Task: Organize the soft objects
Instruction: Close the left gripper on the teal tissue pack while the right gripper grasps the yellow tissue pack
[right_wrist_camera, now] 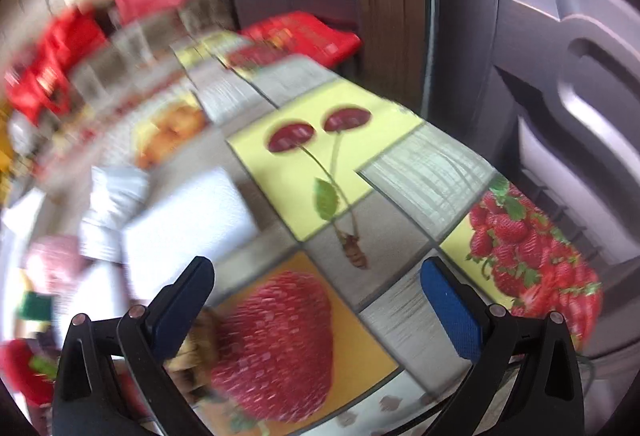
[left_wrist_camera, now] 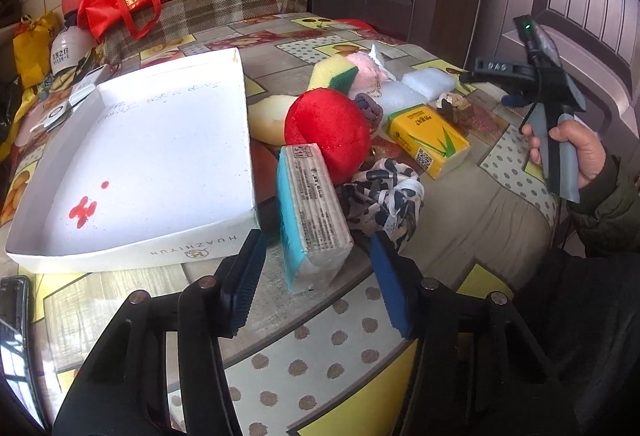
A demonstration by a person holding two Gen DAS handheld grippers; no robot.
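The left gripper [left_wrist_camera: 316, 276], fingers spread, is lining up on the blue tissue pack [left_wrist_camera: 310, 212] near the table's front edge; the next move calls for closing on it and carrying it to the white box [left_wrist_camera: 132, 152]. The right gripper [right_wrist_camera: 320, 300] is hovering open and empty.

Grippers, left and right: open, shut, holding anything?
Left gripper: open, empty, jaws either side of the blue tissue pack.
Right gripper: open, empty.

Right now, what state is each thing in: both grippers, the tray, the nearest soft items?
Left gripper: open, straddling the blue tissue pack, not clamped.
Right gripper: open, holding nothing.
White tray: no soft objects inside; red stains.
Blue tissue pack: on edge beside the tray.
Yellow tissue pack: lying flat.
Red plush: outside the tray.
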